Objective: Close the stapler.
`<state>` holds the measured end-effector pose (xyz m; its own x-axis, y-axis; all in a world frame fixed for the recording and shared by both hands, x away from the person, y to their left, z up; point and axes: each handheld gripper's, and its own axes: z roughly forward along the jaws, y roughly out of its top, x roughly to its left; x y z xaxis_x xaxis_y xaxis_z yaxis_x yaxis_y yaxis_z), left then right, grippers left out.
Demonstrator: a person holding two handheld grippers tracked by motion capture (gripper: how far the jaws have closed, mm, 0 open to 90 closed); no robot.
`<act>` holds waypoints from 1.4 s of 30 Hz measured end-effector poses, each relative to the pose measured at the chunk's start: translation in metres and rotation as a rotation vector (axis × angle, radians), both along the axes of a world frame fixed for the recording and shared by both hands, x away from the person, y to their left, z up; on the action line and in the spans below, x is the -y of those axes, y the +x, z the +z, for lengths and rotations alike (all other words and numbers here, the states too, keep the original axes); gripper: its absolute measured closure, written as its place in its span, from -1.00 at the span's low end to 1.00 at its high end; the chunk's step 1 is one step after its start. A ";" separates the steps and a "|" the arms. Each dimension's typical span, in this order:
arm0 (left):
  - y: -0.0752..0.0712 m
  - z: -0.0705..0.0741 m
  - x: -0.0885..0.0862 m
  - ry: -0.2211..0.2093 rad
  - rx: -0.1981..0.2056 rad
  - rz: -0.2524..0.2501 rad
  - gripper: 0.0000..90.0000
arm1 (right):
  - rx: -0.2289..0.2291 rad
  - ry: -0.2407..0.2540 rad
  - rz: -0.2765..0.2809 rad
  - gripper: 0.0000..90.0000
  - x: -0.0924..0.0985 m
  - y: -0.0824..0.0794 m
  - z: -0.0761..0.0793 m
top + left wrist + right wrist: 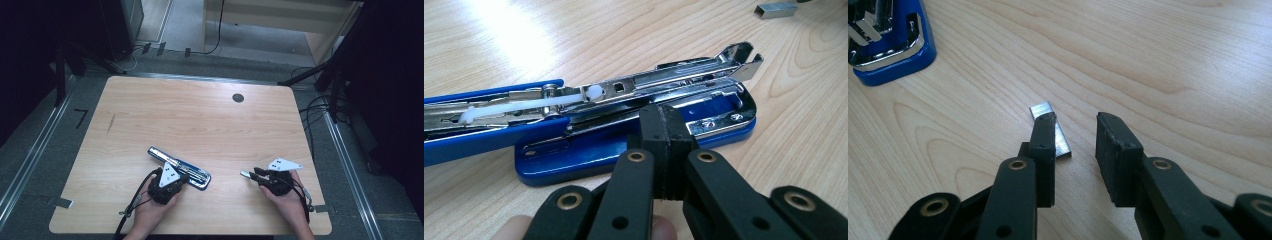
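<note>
**High view: open stapler at left gripper, staple strip at right gripper**

High view: wooden table (200, 120), person's two hands come in from the near edge. Blue stapler (179, 168) lies near-centre, opened out, long axis running far-left to near-right. Left gripper (172, 181) sits at the stapler's near side, about mid-length. Right gripper (256, 176) is well to the right, pointing left toward a small metal piece at its tips.

Left gripper view: jaws pressed together, pads meeting with nothing visible between them, tips just in front of the blue base of the stapler (634, 125). Cannot tell if the tips touch the base. Chrome magazine rail is exposed and the top arm swung away to the left, white pusher visible in the channel. Staple strip (776, 9) lies far right on the table.

Right gripper view: jaws spread. Staple strip (1050, 130) lies flat on the table, partly behind the left jaw and not in the gap; its long axis runs roughly along the jaws' reach, slightly slanted. Not gripped. Corner of the stapler (888, 45) is at far left.

Key relation, as a judgement: the strip is off to the left of the gap, so the right gripper would need to shift left to straddle it across its narrow width. Right hand is clearly nearer the strip; left is nearer the stapler, likely to steady it for loading.
</note>
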<state>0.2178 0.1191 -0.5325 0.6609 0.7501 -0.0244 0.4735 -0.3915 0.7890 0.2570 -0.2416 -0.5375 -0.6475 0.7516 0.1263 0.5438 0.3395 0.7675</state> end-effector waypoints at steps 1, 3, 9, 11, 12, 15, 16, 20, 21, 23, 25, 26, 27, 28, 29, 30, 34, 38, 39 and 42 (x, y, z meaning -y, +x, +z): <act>0.000 0.000 0.000 0.000 0.000 0.000 1.00 | -0.003 -0.002 0.000 0.57 0.000 0.000 -0.001; 0.000 0.000 0.000 0.001 0.000 0.000 1.00 | -0.008 -0.008 0.005 0.56 -0.001 0.001 -0.002; 0.000 0.000 0.000 0.001 0.000 0.000 1.00 | -0.016 -0.002 0.037 0.54 -0.005 0.002 -0.004; 0.000 0.000 0.000 0.000 0.000 0.000 1.00 | -0.018 -0.006 0.041 0.54 -0.006 0.003 -0.005; 0.000 0.000 0.000 0.000 0.000 0.000 1.00 | -0.020 -0.006 0.043 0.54 -0.006 0.004 -0.006; 0.000 0.000 0.000 0.000 -0.001 -0.001 1.00 | -0.024 -0.001 0.048 0.54 -0.008 0.005 -0.007; 0.000 0.000 0.000 0.000 -0.001 0.000 1.00 | -0.022 0.000 0.051 0.55 -0.008 0.005 -0.007; 0.000 0.000 0.000 0.000 0.000 0.000 1.00 | -0.025 0.008 0.060 0.61 -0.010 0.006 -0.008; 0.000 0.000 0.000 0.000 0.000 0.000 1.00 | -0.027 0.011 0.061 0.63 -0.010 0.006 -0.008; 0.000 0.000 0.000 0.001 0.000 -0.001 1.00 | -0.025 0.010 0.068 0.66 -0.010 0.005 -0.008; 0.000 0.000 0.000 0.000 0.000 0.000 1.00 | -0.024 0.008 0.075 0.69 -0.011 0.005 -0.008; 0.000 0.000 0.000 0.001 0.000 0.000 1.00 | -0.021 0.010 0.079 0.71 -0.011 0.004 -0.008; 0.000 0.000 0.000 0.001 0.000 0.000 1.00 | -0.018 0.009 0.084 0.73 -0.012 0.004 -0.009; 0.000 0.000 0.000 0.001 0.000 -0.001 1.00 | -0.019 0.010 0.082 0.74 -0.013 0.004 -0.009; 0.000 0.000 0.000 0.001 0.000 -0.001 1.00 | -0.019 0.011 0.081 0.75 -0.013 0.003 -0.009; 0.000 0.000 0.000 0.001 0.000 0.000 1.00 | -0.022 0.013 0.082 0.76 -0.014 0.003 -0.009; 0.000 0.000 0.000 0.000 0.000 -0.001 1.00 | -0.002 -0.023 0.083 0.77 -0.018 0.001 -0.007; 0.000 0.000 0.000 0.001 0.000 -0.001 1.00 | 0.016 -0.022 0.081 0.77 -0.020 -0.002 -0.007; 0.000 0.000 0.000 0.000 0.000 -0.001 1.00 | 0.019 -0.017 0.076 0.77 -0.020 -0.002 -0.007; 0.000 0.000 0.000 0.001 0.000 -0.001 1.00 | 0.016 0.005 0.071 0.77 -0.020 -0.002 -0.003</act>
